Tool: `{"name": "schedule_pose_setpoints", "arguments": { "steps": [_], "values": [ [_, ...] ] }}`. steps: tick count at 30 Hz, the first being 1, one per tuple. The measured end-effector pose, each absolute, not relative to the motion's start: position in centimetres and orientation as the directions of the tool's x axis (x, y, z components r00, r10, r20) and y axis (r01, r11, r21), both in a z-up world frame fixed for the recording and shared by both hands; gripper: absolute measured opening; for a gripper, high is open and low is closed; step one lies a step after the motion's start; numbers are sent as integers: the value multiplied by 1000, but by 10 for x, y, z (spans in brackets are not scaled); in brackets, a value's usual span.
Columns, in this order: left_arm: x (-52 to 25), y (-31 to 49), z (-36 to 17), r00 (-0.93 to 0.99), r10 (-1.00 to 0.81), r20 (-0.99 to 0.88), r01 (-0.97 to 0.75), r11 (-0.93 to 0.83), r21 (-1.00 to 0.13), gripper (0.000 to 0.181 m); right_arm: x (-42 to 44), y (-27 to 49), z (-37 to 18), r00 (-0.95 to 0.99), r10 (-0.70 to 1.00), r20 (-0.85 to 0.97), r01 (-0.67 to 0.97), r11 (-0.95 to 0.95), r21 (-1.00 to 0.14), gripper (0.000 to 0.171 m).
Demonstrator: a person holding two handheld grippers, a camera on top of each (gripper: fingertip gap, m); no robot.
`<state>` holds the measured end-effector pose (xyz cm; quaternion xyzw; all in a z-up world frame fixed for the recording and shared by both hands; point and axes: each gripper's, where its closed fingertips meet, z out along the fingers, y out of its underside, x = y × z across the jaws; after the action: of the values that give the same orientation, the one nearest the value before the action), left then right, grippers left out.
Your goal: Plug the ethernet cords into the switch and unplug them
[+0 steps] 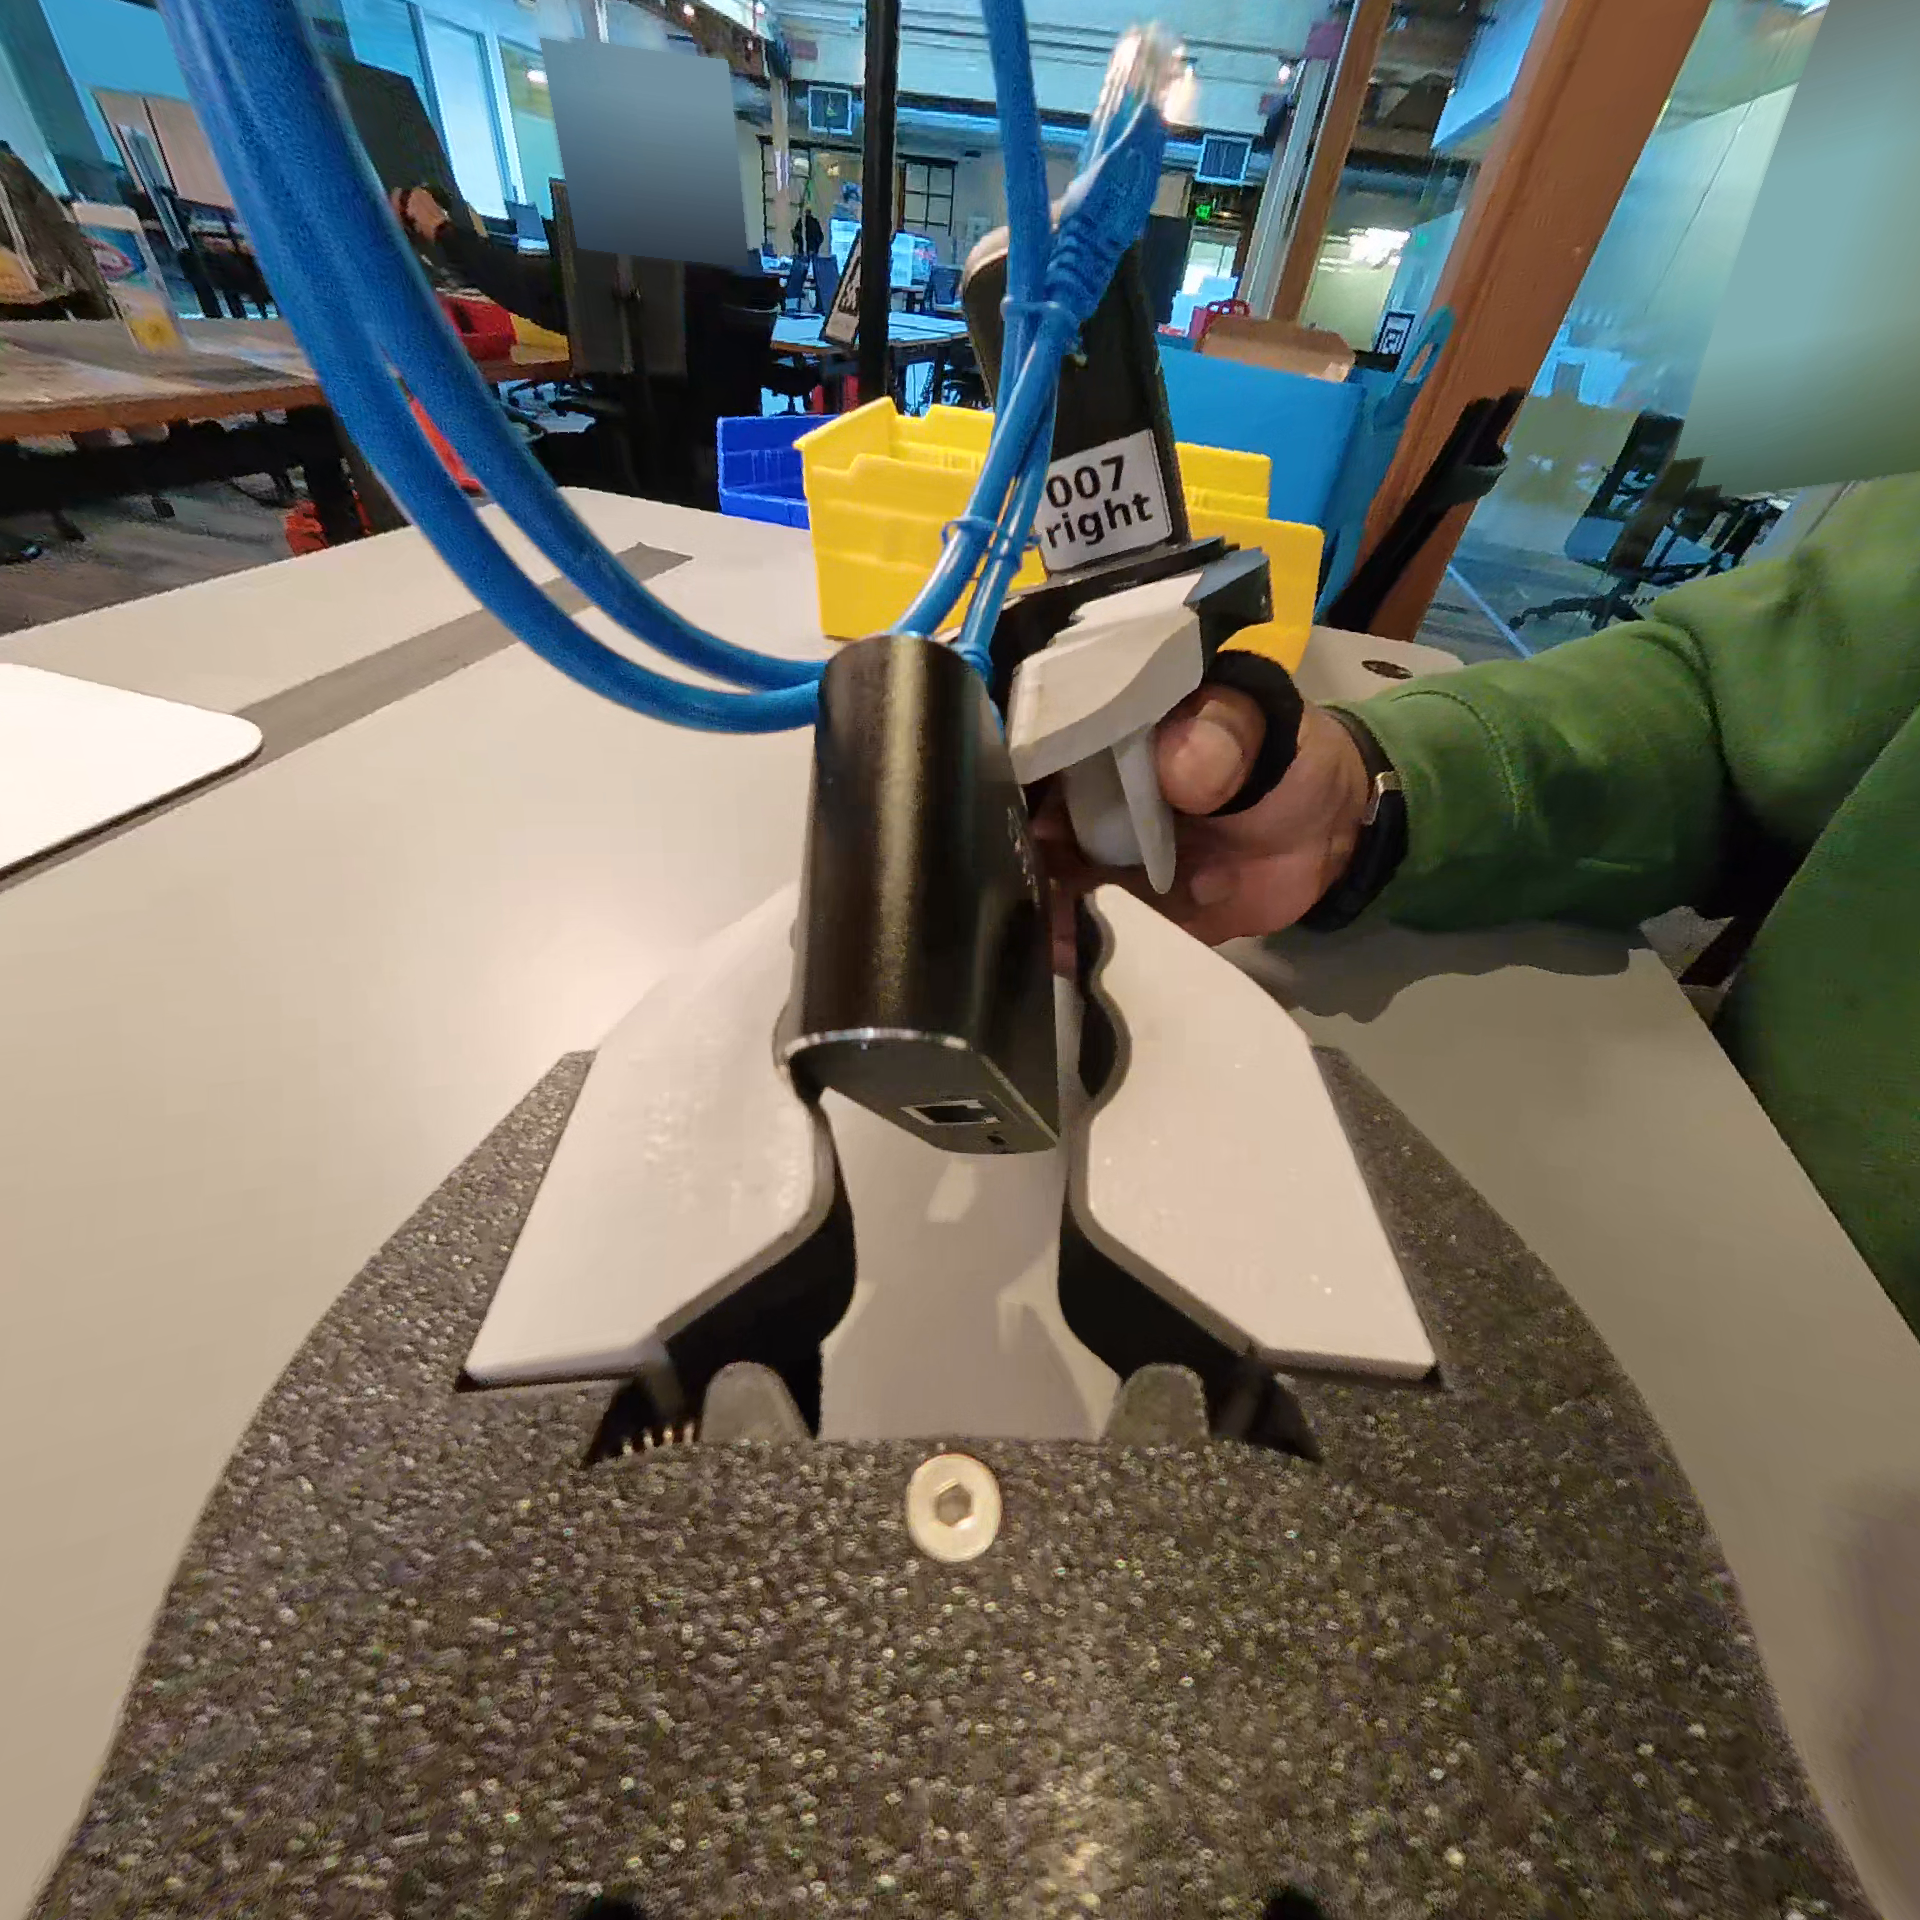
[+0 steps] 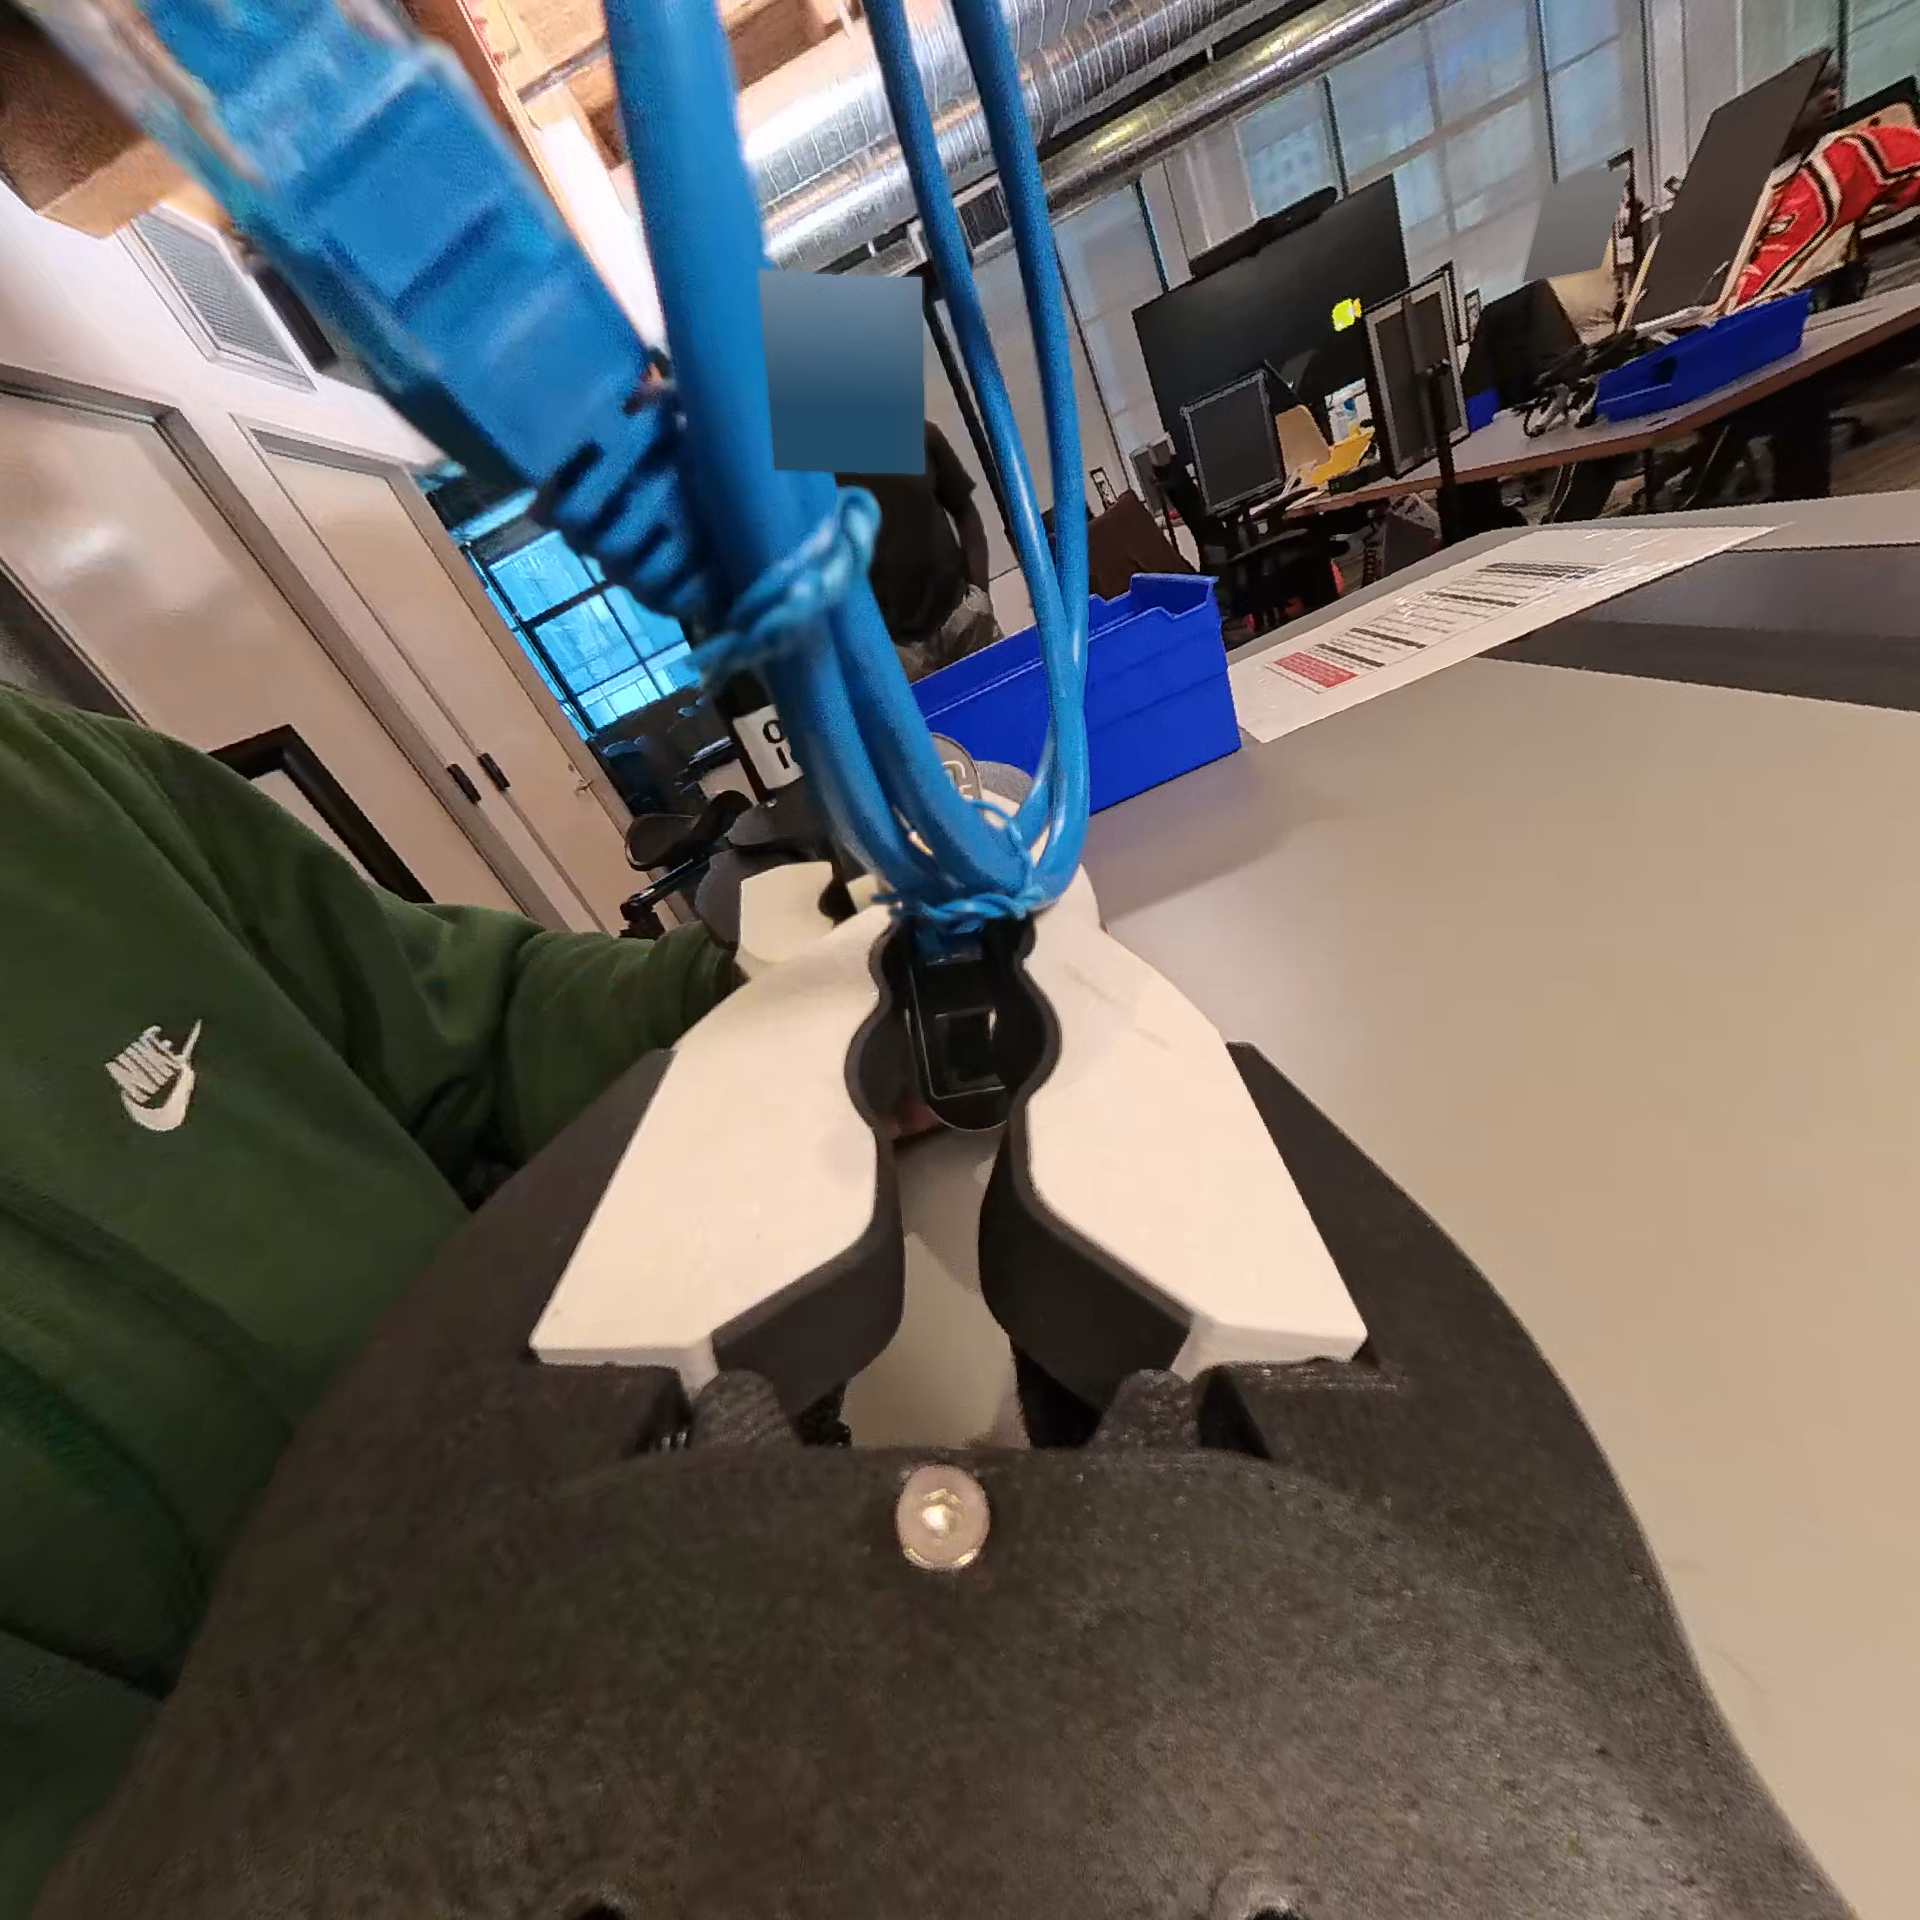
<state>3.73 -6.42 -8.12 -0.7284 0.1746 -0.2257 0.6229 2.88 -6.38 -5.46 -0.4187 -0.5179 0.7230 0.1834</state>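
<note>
My left gripper (image 1: 940,935) is shut on a small black switch (image 1: 914,883) and holds it tilted above the grey table, with an empty port facing the camera. A bundled blue ethernet cord (image 1: 436,416) runs into the switch's far end. My right gripper (image 1: 1013,665), held by a hand in a green sleeve, is closed at that far end. In the right wrist view its fingertips (image 2: 951,914) pinch the cord's plug, and the black switch (image 2: 961,1049) shows through the gap. The cord's loose plug (image 1: 1127,125) sticks up, and it also shows in the right wrist view (image 2: 416,281).
Yellow bins (image 1: 894,499) and a blue bin (image 1: 758,457) stand at the table's far edge. A white pad (image 1: 94,748) lies at the left. A printed sheet (image 2: 1455,613) lies on the table (image 2: 1455,935). The person's green sleeve (image 1: 1610,748) reaches in from the right. My left and right fingertips are right by each other.
</note>
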Motion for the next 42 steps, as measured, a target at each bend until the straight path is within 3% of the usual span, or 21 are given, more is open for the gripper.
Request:
{"name": "schedule_pose_setpoints", "arguments": {
  "steps": [6, 17, 23, 24, 27, 31, 34, 37, 42],
  "values": [
    [41, -70, -64, 741, -603, 296, 259, -150, -954, 29, 31, -71, -53, -615, 670, -416, 165, -406, -899, 14],
    [49, -87, -63, 742, -670, 23, -8, -43, -999, 29, 43, -89, -50, -715, 570, -404, 252, -329, -910, 12],
    [29, -69, -74, 846, -530, 51, -11, -112, -994, 28, 30, -66, -71, -576, 764, -291, 214, -203, -956, 15],
    [25, -69, -73, 848, -525, 68, 9, -115, -993, 28, 29, -58, -78, -535, 798, -277, 224, -182, -958, 9],
    [5, -68, -67, 878, -466, 112, 56, -132, -990, 28, 34, -44, -92, -523, 804, -283, 314, -127, -941, 16],
    [-16, -68, -68, 902, -402, 155, 97, -161, -982, 28, 55, -49, -115, -568, 795, -212, 440, 75, -895, 9],
    [-19, -68, -67, 886, -413, 213, 159, -160, -974, 28, 52, -68, -94, -600, 796, -85, 314, 136, -939, 8],
    [-13, -67, -70, 870, -435, 234, 169, -183, -968, 29, 37, -75, -74, -511, 859, 33, 177, 143, -974, 20],
    [4, -67, -84, 848, -486, 213, 100, -247, -964, 28, 32, -77, -66, -460, 876, 148, 126, 229, -965, 24]
  ]
}}
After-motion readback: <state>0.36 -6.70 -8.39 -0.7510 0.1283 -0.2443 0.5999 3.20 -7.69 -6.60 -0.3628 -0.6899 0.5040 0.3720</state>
